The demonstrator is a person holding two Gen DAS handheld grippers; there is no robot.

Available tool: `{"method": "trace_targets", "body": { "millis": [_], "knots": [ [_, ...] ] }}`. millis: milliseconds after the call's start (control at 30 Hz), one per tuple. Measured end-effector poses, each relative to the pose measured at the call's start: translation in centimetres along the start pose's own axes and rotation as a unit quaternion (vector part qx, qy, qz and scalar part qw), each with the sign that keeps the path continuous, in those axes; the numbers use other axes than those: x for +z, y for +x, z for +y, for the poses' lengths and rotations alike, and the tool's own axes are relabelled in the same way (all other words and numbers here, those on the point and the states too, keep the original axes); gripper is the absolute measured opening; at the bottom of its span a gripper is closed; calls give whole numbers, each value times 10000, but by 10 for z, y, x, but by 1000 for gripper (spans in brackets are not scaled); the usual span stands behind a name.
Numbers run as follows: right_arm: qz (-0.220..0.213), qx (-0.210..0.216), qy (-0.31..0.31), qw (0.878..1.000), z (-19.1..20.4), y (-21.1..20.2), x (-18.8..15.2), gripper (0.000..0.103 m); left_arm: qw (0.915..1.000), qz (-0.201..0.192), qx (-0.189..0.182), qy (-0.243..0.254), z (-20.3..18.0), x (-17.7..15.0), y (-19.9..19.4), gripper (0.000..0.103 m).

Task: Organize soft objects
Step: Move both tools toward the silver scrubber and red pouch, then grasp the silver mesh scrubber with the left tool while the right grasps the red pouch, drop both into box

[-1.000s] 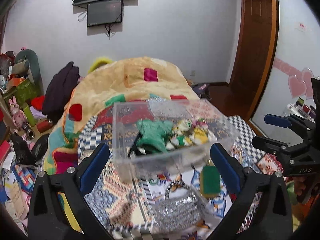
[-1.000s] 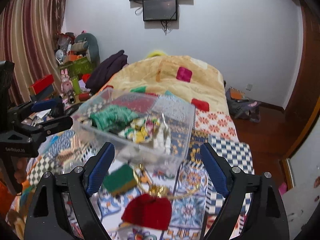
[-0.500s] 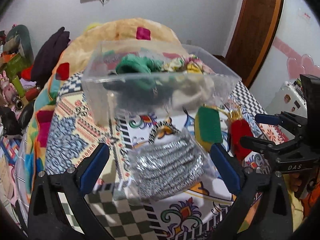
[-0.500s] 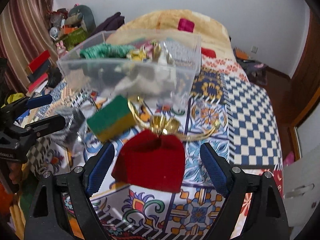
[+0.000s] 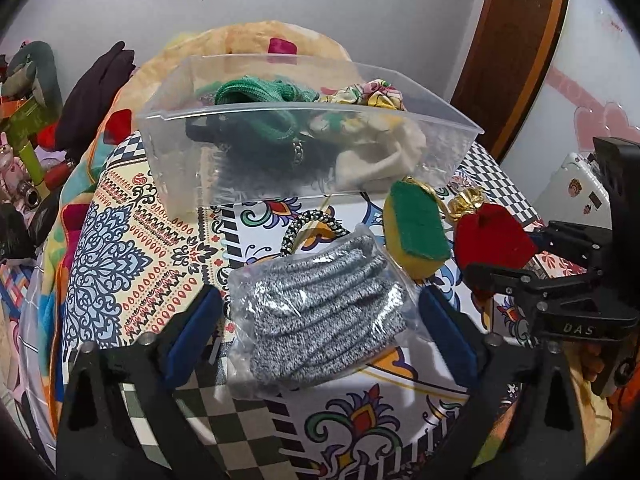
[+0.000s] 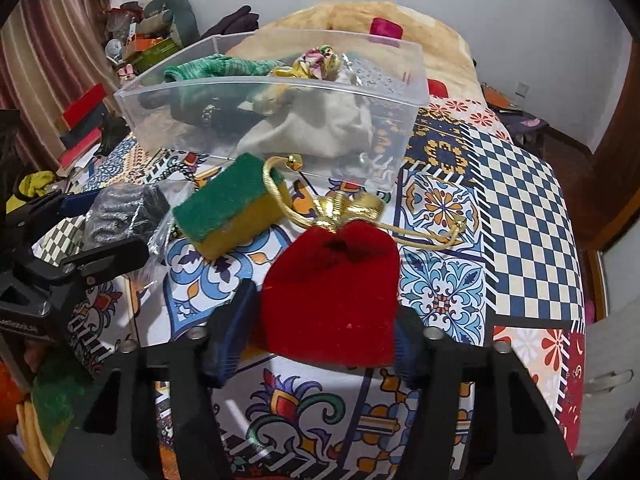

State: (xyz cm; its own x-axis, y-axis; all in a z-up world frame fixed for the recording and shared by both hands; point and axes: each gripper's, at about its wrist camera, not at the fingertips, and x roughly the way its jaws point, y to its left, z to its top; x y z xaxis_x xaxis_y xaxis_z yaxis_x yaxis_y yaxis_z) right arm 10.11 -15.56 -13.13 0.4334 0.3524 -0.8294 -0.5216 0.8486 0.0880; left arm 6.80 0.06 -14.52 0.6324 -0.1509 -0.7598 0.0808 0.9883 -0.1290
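Observation:
A clear plastic bin point(image 5: 168, 116) point(image 6: 132, 98) on the patterned bedspread holds a green knit item point(image 5: 260, 92), floral scrunchies point(image 5: 372, 94) and a beige cloth point(image 5: 380, 156). In front lie a bagged grey knit bundle point(image 5: 320, 316), a green-and-yellow sponge point(image 5: 416, 224) point(image 6: 228, 208) and a red velvet pouch point(image 6: 332, 292) point(image 5: 492, 240) with gold cord. My left gripper point(image 5: 320, 332) is open, its pads either side of the grey bundle. My right gripper point(image 6: 320, 336) has closed in on the red pouch, pads at its two sides.
The patterned bedspread point(image 6: 520, 208) runs to the bed's right edge, with a wooden door point(image 5: 520, 40) beyond. A yellow blanket point(image 5: 256, 40) is heaped behind the bin. Clutter and toys point(image 6: 152, 32) stand at the left. A black-and-white braided loop point(image 5: 312, 220) lies beside the bundle.
Both grippers have dropped and moved forward towards the bed. The left now straddles the grey bundle. The right jaws have narrowed from wide open onto the red pouch.

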Motion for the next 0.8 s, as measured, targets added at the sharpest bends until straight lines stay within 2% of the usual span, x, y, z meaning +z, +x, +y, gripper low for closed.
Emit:
{"method": "trace_targets", "body": {
  "millis": [100,167,200,233,433,600,800],
  "knots": [
    [-42,34,18,10000,1,-3,-1,38,9999,42,-101,54,-1,-4,-3,77],
    [-77,59,37,9999,1,-5,0,29,9999,13,-88,111,-2,-5,-6,72],
    [-101,62,46,9999,1,-7,0,20,9999,-8,-97,143,-3,-6,-9,69],
    [-70,104,57,9999,0,-8,0,8,9998,-20,-106,166,-3,-7,-11,67],
    [-141,186,75,9997,0,-13,-2,7,9995,-129,-125,260,-3,-10,-26,50],
    [-365,192,78,9991,0,-27,0,6,9989,-374,-154,222,1,-6,-44,44],
    [-845,158,81,9963,-3,-57,13,5,9968,-775,-129,133,13,13,-69,43]
  ]
}}
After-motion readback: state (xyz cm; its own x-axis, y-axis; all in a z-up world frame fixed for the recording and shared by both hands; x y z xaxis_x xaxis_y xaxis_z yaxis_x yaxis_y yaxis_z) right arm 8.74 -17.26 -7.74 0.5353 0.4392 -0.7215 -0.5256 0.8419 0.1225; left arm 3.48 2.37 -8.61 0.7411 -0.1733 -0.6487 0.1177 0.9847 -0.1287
